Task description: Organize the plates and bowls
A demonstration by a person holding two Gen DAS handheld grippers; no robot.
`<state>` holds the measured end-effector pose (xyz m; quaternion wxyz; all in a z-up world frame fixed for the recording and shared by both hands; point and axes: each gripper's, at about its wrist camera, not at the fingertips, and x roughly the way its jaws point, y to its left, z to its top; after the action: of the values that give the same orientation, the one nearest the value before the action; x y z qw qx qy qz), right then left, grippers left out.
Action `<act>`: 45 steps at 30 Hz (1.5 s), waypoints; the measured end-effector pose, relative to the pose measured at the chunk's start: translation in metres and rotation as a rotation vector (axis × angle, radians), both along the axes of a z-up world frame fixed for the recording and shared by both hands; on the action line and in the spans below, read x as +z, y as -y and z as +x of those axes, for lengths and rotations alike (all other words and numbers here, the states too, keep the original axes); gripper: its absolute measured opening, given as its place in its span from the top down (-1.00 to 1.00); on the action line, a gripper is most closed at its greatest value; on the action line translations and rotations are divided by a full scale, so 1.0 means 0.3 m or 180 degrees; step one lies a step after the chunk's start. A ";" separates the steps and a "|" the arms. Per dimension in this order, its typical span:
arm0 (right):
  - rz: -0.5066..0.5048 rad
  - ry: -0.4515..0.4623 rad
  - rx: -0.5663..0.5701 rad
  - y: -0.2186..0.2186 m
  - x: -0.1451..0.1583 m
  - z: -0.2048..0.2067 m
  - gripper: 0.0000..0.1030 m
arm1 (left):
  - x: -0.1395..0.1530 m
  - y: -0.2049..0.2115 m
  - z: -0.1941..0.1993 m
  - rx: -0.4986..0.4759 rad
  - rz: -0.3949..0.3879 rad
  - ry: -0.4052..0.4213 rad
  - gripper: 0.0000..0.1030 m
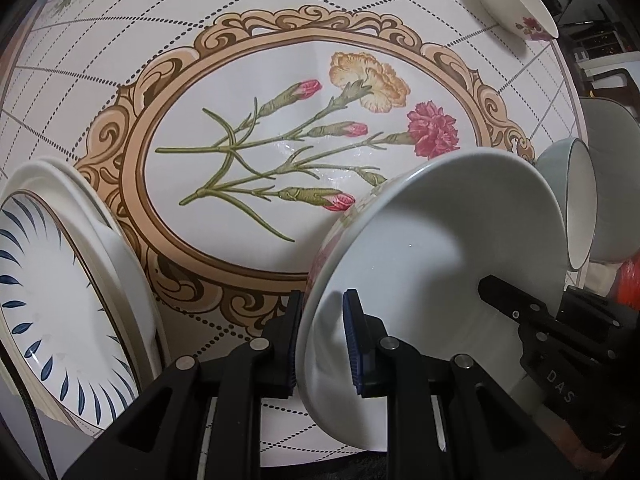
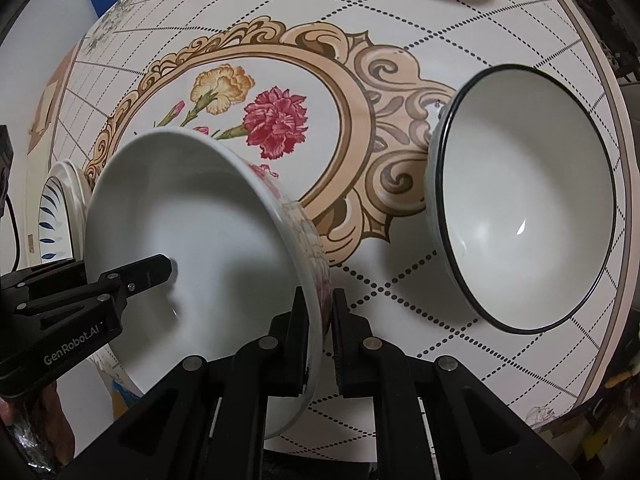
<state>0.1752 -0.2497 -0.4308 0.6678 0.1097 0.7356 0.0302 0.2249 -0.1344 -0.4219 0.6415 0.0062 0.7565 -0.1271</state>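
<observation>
A white bowl with pink flowers on its outside (image 1: 440,240) is held above the table by both grippers. My left gripper (image 1: 322,344) is shut on its left rim, one finger inside and one outside. My right gripper (image 2: 322,320) is shut on the opposite rim of the same bowl (image 2: 192,232). The right gripper's finger shows inside the bowl in the left wrist view (image 1: 508,300). A stack of plates, the top one with blue leaf marks (image 1: 48,300), lies at the left. A pale bowl with a dark rim (image 2: 528,200) stands at the right.
Another flowered bowl (image 1: 516,0) sits at the far edge of the round table with its carnation-print cloth (image 1: 280,140). A larger pale bowl (image 1: 612,184) stands behind the dark-rimmed one near the table's right edge.
</observation>
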 end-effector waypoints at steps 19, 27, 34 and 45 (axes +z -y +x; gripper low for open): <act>-0.0080 0.0337 -0.0243 0.164 0.232 -0.105 -0.36 | 0.265 -0.083 -0.004 0.0037 -0.0084 0.0477 -0.65; -0.0123 0.0597 -0.0966 0.444 0.402 -0.150 -0.75 | 0.468 0.194 0.102 -0.0671 -0.0284 0.0793 -0.89; 0.0063 0.0403 -0.1296 0.649 0.272 -0.086 -0.75 | 0.291 0.537 0.226 -0.1169 -0.0143 0.0302 -0.89; 0.0359 0.0085 -0.1211 0.680 0.035 0.001 -0.72 | -0.005 0.772 0.212 -0.1703 -0.0008 -0.0340 -0.86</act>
<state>0.1756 -0.4538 -0.4204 0.6639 0.2835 0.6899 -0.0539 0.2884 -0.3660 -0.4235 0.5443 0.1983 0.7606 -0.2931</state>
